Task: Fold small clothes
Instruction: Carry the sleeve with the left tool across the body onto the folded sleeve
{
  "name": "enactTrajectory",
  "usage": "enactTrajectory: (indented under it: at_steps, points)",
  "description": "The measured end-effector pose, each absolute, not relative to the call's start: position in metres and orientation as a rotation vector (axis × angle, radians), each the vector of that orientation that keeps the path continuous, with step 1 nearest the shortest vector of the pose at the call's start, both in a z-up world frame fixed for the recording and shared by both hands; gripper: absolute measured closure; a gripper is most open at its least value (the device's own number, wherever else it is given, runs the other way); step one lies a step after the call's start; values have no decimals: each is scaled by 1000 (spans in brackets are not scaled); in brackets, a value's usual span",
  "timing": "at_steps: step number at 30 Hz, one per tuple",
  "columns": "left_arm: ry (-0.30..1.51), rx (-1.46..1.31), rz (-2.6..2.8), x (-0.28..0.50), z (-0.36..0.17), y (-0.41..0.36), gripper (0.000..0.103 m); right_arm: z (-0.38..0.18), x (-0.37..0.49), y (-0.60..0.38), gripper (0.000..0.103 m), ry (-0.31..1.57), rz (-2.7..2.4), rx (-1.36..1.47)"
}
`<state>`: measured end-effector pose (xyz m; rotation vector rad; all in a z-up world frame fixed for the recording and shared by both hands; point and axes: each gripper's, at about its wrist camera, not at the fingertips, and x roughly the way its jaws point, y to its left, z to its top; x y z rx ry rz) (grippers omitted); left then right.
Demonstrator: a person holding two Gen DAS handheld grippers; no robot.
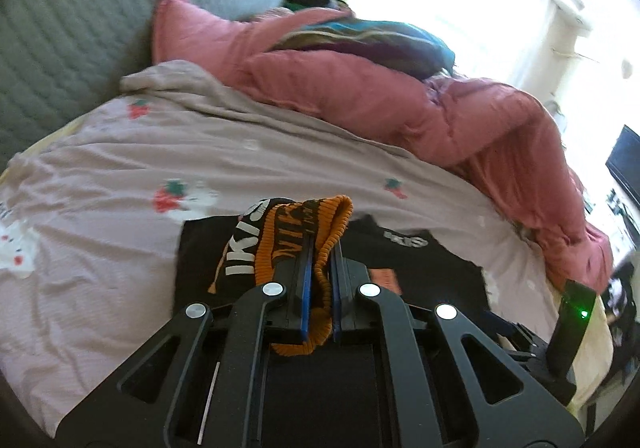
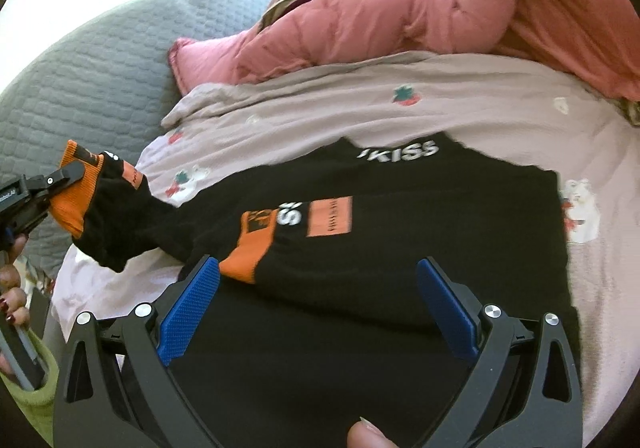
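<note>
At far left, the left gripper [image 2: 74, 172] is clamped on the orange cuff [image 2: 70, 204] of a raised sleeve of the black sweater [image 2: 440, 208], which lies on the bedsheet [image 2: 500, 88]. The right gripper [image 2: 318, 296] hovers wide apart over its hem, holding nothing.

Each gripper, left [image 1: 320, 248] and right [image 2: 318, 284], was a black frame of slotted linkage arms with round silver screws and textured blue pads [image 2: 188, 308]. The person's hand [image 2: 14, 300] wore dark red nail polish and a green sleeve [image 2: 38, 388].
</note>
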<state>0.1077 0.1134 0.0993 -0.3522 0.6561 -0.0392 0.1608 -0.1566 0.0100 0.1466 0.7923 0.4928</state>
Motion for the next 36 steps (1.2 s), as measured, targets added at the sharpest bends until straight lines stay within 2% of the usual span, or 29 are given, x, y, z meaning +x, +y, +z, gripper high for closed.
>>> enactTrajectory:
  at_steps: [10,21,23,24,25,36]
  points:
    - [705,-299,-200,136,95,35,101,9,165,-220,5,778,403,235]
    - [797,-297,-352,158,61,-19,101,1,167,-258,5,785,343,288]
    - [792,-334,-384,160,57,-17,94,-1,166,-259,5,788,345,291]
    - [787,-352,-398,161,57,-16,81,-1,166,-259,5,789,346,290]
    - [785,-364,-404,161,56,-15,77,-1,165,-258,5,790,350,287]
    - [821,-326,-205,146,34,32,74,-22,162,-240,5,892,415,248]
